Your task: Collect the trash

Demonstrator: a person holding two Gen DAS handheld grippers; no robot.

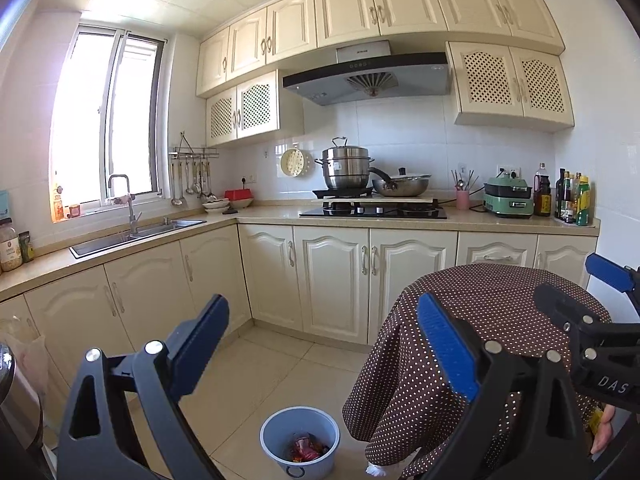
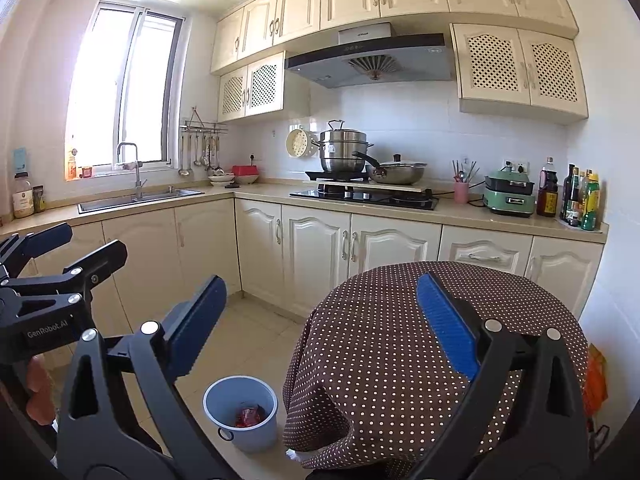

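Two handheld grippers hang side by side above a tiled kitchen floor, both spread wide and holding nothing. The left gripper (image 1: pixel 320 344) frames open floor between its blue pads, with the pale blue bin (image 1: pixel 300 440) standing low between and below the jaws; red wrappers (image 1: pixel 306 450) lie in its bottom. The right gripper (image 2: pixel 320 320) shows the same bin (image 2: pixel 240 416) under its left finger, set just beside the hanging edge of the brown polka-dot tablecloth (image 2: pixel 400 340) that covers a round table. The cloth top beneath the right-hand pads is bare. Each gripper shows at the edge of the other's view. Bare tile runs from the bin towards the cream base cabinets (image 1: pixel 332 276), which line the far wall and the sink (image 1: pixel 136 236) side.
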